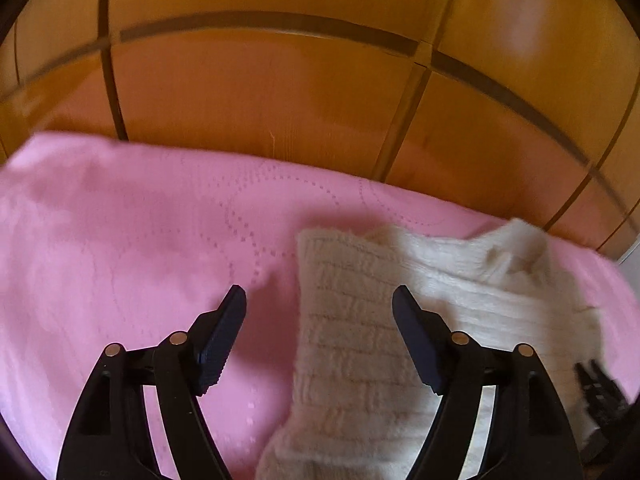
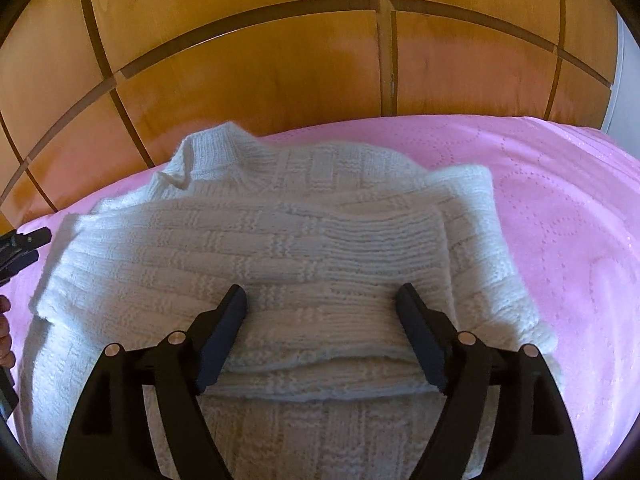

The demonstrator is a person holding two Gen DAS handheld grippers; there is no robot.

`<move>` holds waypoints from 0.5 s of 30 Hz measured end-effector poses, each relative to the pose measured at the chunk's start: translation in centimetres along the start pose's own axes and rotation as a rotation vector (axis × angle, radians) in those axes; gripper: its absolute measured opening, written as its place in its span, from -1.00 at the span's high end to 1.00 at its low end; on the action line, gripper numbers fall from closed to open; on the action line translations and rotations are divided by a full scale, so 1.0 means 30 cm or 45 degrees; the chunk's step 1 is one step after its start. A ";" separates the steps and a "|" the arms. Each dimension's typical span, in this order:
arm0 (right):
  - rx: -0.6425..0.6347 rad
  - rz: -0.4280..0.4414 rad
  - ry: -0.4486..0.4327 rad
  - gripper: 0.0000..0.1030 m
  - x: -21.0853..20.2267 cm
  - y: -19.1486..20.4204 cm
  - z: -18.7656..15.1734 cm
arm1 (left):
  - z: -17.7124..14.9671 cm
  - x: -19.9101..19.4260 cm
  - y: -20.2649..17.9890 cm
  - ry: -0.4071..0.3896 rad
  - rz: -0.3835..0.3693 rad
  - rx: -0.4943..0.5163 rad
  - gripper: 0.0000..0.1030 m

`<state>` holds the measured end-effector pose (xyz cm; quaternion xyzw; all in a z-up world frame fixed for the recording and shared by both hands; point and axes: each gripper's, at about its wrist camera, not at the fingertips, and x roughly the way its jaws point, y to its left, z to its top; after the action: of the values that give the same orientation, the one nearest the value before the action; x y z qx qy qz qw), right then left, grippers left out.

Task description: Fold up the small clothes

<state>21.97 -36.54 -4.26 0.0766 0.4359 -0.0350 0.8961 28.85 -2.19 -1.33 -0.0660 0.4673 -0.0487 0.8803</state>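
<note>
A cream knitted sweater lies on a pink bedspread, with one part folded across its body and its collar toward the wardrobe. My right gripper hovers open over the folded layer, and the knit shows between its jaws without being pinched. In the left wrist view the same sweater fills the lower right. My left gripper stands open over the sweater's left edge, one finger above the bedspread, the other above the knit. Nothing is held.
A wooden wardrobe front with dark inlaid strips rises right behind the bed. The other gripper's tip shows at the right edge of the left view. At the right view's left edge are the left gripper's tip and part of a hand.
</note>
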 end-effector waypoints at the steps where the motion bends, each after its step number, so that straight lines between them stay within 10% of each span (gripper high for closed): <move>1: -0.002 -0.001 0.000 -0.55 0.000 0.001 -0.001 | -0.003 0.011 -0.014 -0.002 0.016 0.017 -0.44; 9: -0.007 0.006 0.001 -0.63 0.010 0.007 -0.001 | -0.043 0.088 -0.025 0.033 0.122 0.045 -0.44; 15: -0.006 0.012 0.002 -0.67 0.011 0.006 -0.001 | -0.047 -0.097 -0.028 -0.104 0.062 0.037 -0.44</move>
<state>22.16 -36.37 -4.52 0.0768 0.4362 -0.0295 0.8961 26.03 -2.69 0.40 -0.0437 0.4316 -0.0315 0.9005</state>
